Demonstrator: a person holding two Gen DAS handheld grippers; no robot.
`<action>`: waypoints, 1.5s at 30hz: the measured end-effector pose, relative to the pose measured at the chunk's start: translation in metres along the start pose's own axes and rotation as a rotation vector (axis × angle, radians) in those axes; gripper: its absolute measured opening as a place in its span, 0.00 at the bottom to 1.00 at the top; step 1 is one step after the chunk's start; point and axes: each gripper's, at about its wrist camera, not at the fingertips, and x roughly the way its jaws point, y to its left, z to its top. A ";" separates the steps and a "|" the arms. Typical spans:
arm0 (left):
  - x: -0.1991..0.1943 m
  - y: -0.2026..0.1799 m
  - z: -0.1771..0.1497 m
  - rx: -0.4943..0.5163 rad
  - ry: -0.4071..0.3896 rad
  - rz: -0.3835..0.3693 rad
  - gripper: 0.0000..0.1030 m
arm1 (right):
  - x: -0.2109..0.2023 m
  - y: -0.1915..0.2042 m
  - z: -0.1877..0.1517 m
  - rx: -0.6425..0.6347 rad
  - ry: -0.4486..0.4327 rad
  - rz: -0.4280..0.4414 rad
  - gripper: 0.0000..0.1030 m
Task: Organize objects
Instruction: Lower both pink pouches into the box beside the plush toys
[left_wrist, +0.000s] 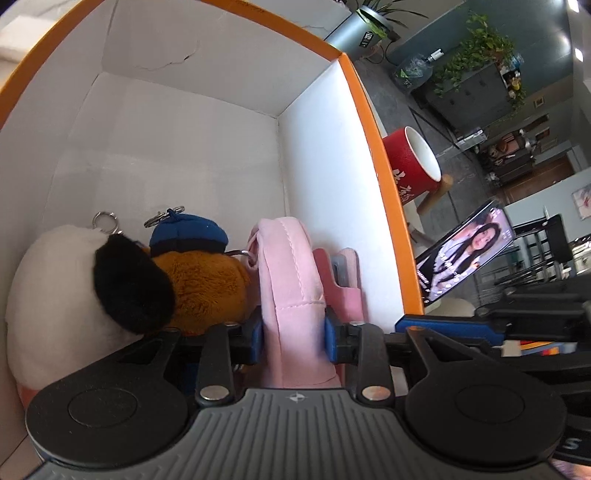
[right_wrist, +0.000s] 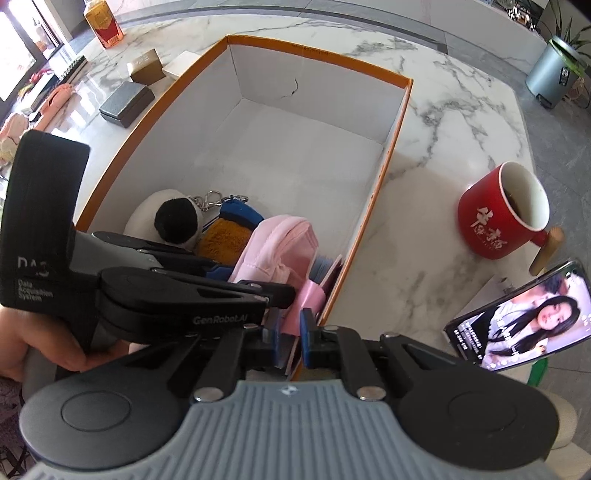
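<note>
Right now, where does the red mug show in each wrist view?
Left wrist: red mug at right of centre, just outside the box's orange rim, partly hidden by it.
Right wrist: mug at right, on the marble top, apart from the box.
Shared landmark: the lit phone below the mug.

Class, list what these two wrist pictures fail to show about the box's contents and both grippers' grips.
- Left wrist view: the lower part of the pink plush is hidden behind the left gripper.
- Right wrist view: what the right gripper pinches at the box wall is hidden by its own fingers.
- Both views: the brown plush is half covered by its neighbours.
</note>
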 end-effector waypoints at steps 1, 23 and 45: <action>-0.004 0.002 0.000 -0.009 -0.001 -0.009 0.45 | 0.000 0.000 -0.001 0.000 -0.004 0.003 0.12; -0.015 0.020 0.005 -0.044 -0.005 -0.128 0.21 | 0.065 0.045 0.014 -0.529 0.068 -0.134 0.04; 0.008 0.017 0.010 -0.073 0.058 -0.191 0.04 | 0.013 0.044 0.018 -0.433 0.042 -0.080 0.04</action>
